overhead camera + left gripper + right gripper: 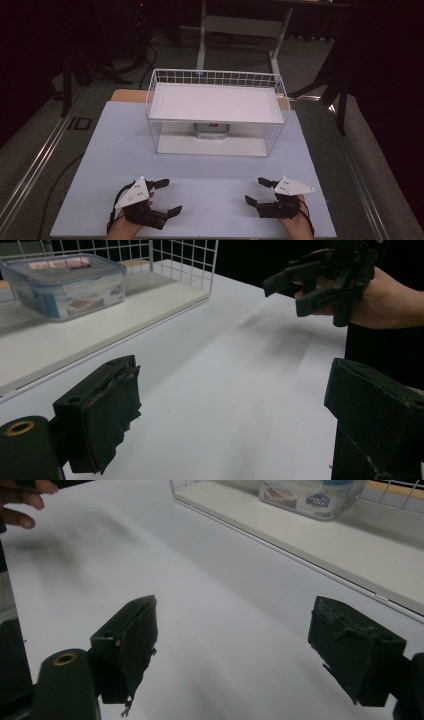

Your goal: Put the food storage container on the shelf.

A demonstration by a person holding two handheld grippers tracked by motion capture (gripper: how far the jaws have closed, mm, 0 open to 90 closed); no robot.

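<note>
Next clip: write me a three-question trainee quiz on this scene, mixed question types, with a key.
1. True or false: the plastic box sits on the top shelf of the wire rack.
2. Multiple choice: the jaws of the left gripper and right gripper are A) both closed on the box, B) both open with nothing between them, C) one open and one shut.
3. Short answer: what do both grippers hover over?

Key:
1. False; it sits on the lower shelf, under the top one.
2. B.
3. The bare white tabletop in front of the rack.
</note>
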